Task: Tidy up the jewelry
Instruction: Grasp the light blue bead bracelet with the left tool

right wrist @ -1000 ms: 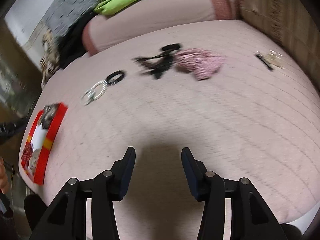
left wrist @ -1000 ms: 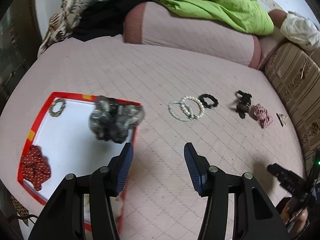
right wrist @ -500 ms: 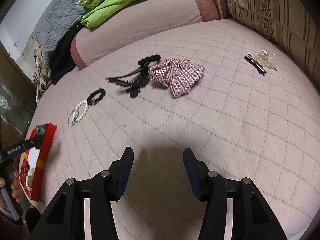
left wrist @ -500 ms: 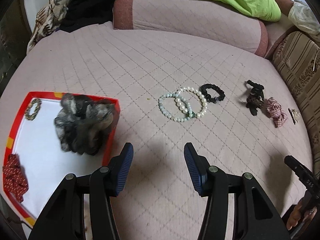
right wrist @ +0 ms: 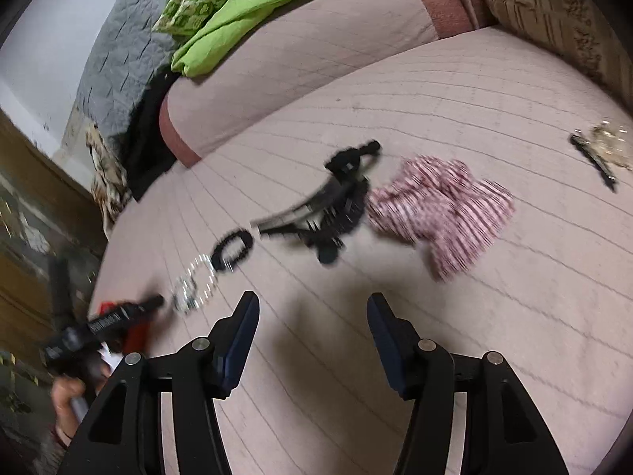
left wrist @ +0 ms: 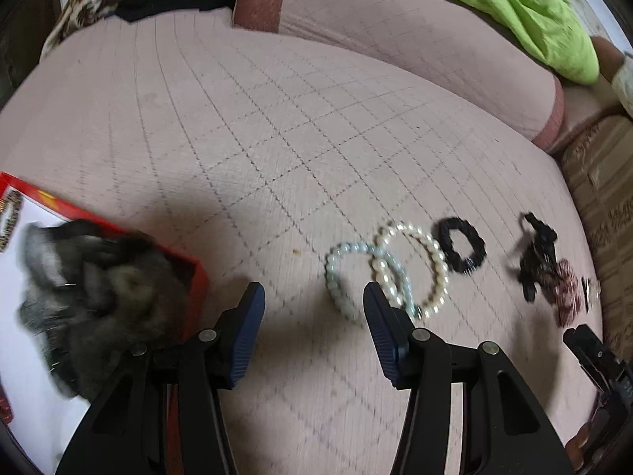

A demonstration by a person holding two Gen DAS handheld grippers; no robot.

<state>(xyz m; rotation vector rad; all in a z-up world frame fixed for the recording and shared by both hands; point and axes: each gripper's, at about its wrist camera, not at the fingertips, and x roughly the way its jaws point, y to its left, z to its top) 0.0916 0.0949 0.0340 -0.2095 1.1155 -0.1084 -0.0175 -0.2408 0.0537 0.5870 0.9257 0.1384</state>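
My left gripper (left wrist: 312,297) is open and empty, just short of two bead bracelets, a pale blue one (left wrist: 336,277) and a white pearl one (left wrist: 427,273), lying on the pink quilt. A black scrunchie (left wrist: 463,245), a black hair clip (left wrist: 534,257) and a red checked scrunchie (left wrist: 567,293) lie further right. A red-rimmed white tray (left wrist: 198,277) at left holds a grey fluffy scrunchie (left wrist: 99,289). My right gripper (right wrist: 312,308) is open and empty, near the black clip (right wrist: 332,206) and the checked scrunchie (right wrist: 443,209). The bracelets (right wrist: 198,281) and black scrunchie (right wrist: 233,249) also show there.
A small gold hairpin (right wrist: 605,146) lies at the far right. A pink bolster (left wrist: 395,51) with a green cloth (left wrist: 514,4) lines the back. A striped brown cushion (left wrist: 605,182) bounds the right side. The other gripper shows at the left wrist view's lower right (left wrist: 597,360).
My left gripper has moved right from the tray, bringing the bracelets close to its fingertips. My right gripper has moved closer to the black clip and checked scrunchie.
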